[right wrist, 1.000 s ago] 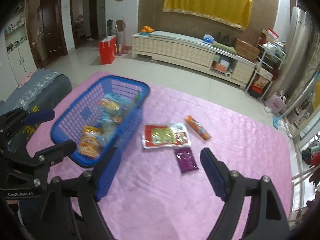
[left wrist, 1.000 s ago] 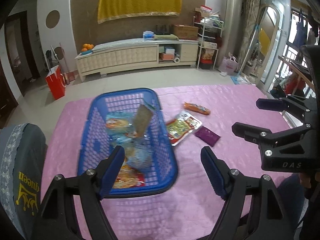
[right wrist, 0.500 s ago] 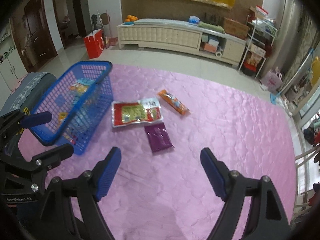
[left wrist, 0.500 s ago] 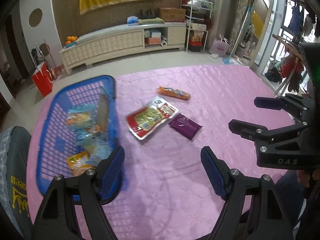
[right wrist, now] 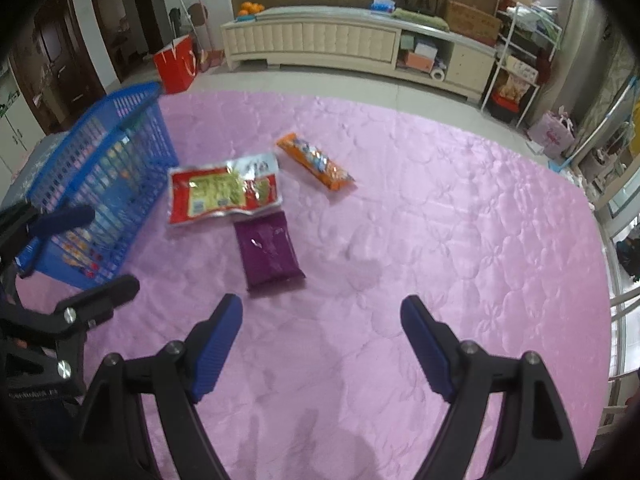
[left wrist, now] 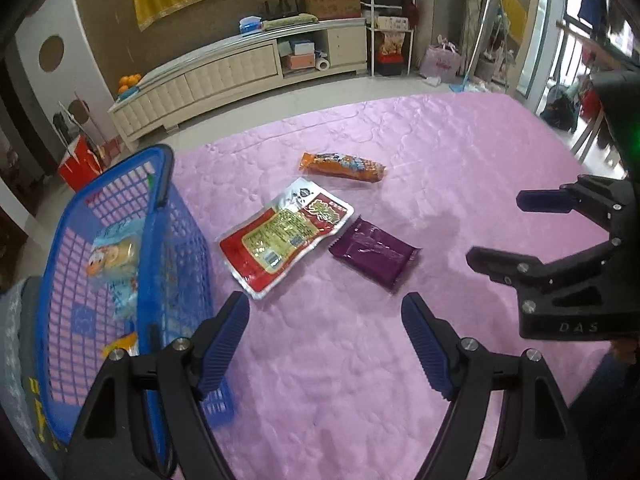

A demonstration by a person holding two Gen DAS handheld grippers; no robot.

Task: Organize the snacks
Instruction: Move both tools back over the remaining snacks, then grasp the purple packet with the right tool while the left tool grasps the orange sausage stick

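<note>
A blue basket (left wrist: 176,240) (right wrist: 120,152) with several snack packs inside stands at the left of the pink table. Three snacks lie on the cloth beside it: a red and yellow flat pack (left wrist: 286,234) (right wrist: 222,192), a purple pack (left wrist: 374,254) (right wrist: 268,252) and an orange bar (left wrist: 342,166) (right wrist: 316,162). My left gripper (left wrist: 326,340) is open and empty, just short of the purple pack. My right gripper (right wrist: 322,340) is open and empty, near the purple pack too; it also shows at the right of the left wrist view (left wrist: 516,228).
The pink quilted cloth (right wrist: 440,220) covers the table, whose far edge meets a tiled floor. A grey cushioned chair (left wrist: 16,320) stands left of the basket. A cream TV cabinet (right wrist: 340,40) and a red bag (right wrist: 176,64) stand further back.
Both grippers have swung right, away from the basket and toward the three snacks on the cloth, and moved closer to them. Both stayed open.
</note>
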